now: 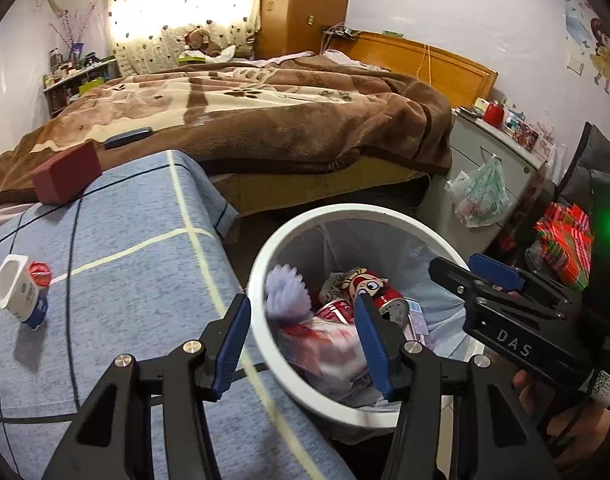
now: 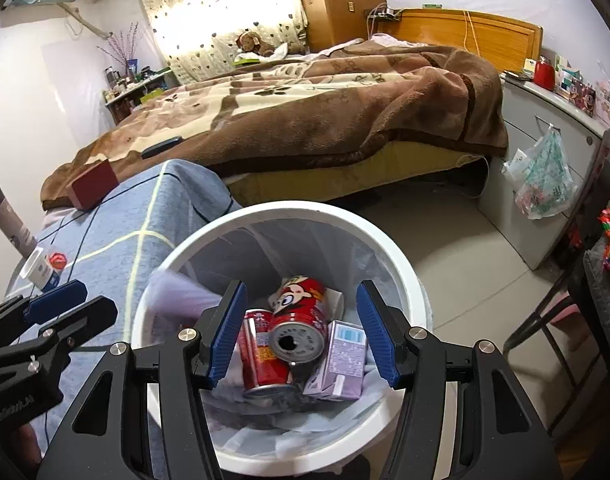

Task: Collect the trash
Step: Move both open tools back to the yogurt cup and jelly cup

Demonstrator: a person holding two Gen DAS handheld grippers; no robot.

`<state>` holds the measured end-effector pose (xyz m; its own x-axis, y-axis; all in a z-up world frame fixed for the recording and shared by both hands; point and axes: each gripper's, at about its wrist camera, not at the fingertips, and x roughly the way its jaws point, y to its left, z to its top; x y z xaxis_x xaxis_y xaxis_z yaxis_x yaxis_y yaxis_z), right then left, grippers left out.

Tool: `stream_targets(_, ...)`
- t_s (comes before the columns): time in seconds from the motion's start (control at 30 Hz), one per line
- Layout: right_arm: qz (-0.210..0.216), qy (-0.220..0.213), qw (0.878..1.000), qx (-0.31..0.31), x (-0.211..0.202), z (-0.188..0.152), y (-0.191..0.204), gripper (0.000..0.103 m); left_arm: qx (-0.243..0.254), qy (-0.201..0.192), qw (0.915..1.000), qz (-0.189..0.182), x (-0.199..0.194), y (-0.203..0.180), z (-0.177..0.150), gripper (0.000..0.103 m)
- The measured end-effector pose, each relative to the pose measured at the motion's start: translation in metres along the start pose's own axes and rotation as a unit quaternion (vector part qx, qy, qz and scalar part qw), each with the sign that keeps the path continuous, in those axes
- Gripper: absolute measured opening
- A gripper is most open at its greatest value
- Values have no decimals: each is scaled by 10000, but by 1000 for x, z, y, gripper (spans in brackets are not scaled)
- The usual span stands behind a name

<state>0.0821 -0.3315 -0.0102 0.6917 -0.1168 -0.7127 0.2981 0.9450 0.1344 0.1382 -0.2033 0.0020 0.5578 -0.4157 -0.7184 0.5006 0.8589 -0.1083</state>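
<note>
A white trash bin (image 1: 261,264) (image 2: 389,240) with a clear liner stands on the floor beside the blue-covered table (image 1: 125,256). Inside lie two red cans (image 2: 297,320), a purple carton (image 2: 341,360) and other wrappers. A blurred purple-and-red package (image 1: 305,328) is in mid-air just inside the bin's left rim, free of any finger; it shows faintly in the right wrist view (image 2: 181,296). My left gripper (image 1: 303,344) is open over the bin's left rim. My right gripper (image 2: 303,332) is open and empty above the bin. A white yogurt cup (image 1: 21,292) (image 2: 45,268) with a red foil lid stands on the table.
A dark red box (image 1: 67,176) sits at the table's far edge against the bed (image 1: 265,120). A grey cabinet (image 1: 485,160) with a hanging plastic bag (image 2: 541,176) stands right of the bin. A dark chair (image 2: 585,300) with a red-green bag is at far right.
</note>
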Motion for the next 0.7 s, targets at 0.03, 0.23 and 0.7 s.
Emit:
stream_targets(0.03,-1,-15,10000,-21,-1,0,1,59,-19,-10,10000,23,-2,2,-1,56)
stream_targets(0.23,130,-163,9998,-60,-9,1,12,59,-147,-127,9997,123,-16,15,-6,56)
stream_targets(0.7,568,-312,9968,-471,-16,-3,58,59,-407,-501,9960,617,-53,52,-24,56)
